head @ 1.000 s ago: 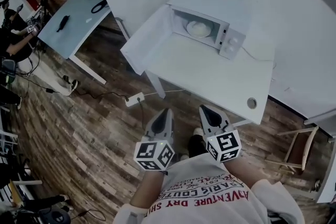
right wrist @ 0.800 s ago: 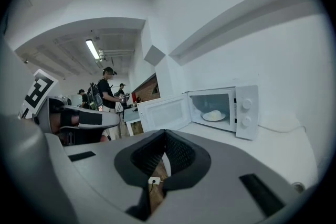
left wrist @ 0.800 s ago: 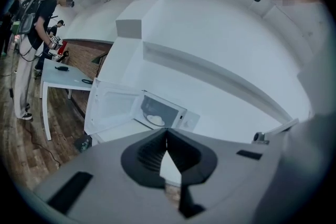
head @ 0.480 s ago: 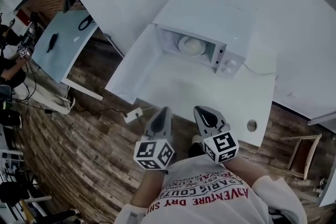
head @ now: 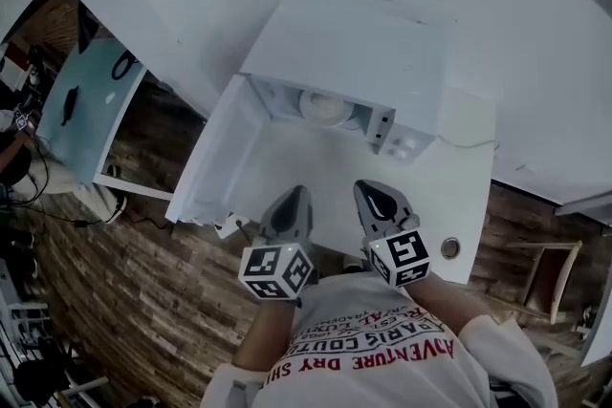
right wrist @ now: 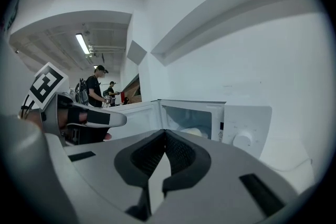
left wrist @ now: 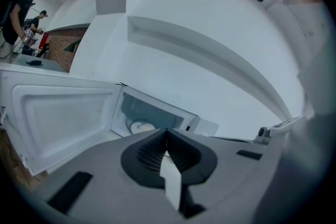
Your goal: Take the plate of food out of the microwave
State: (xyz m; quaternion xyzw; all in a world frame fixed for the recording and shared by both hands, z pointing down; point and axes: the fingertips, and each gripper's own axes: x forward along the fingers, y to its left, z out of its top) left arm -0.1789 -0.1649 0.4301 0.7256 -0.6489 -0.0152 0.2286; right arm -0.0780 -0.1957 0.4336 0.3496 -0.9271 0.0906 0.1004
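The plate of food (head: 325,106) sits inside the microwave (head: 356,48), with the door (head: 212,158) swung open at the microwave's left. The plate is probably stiff, slick and breakable, so it wants a level pinch at its near rim. The left gripper (head: 292,205) and right gripper (head: 375,202) hover before the microwave, jaws closed and empty. The table (head: 316,162) in front of the microwave offers room.

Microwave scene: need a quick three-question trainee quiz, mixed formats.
1. True or false: the microwave has its door closed.
2. Where is the plate of food? A) on the table B) inside the microwave C) on the floor
3. Fill in: the jaws of the left gripper and the right gripper are both ___, with nothing between them.
Key: 1 false; 2 B; 3 shut.
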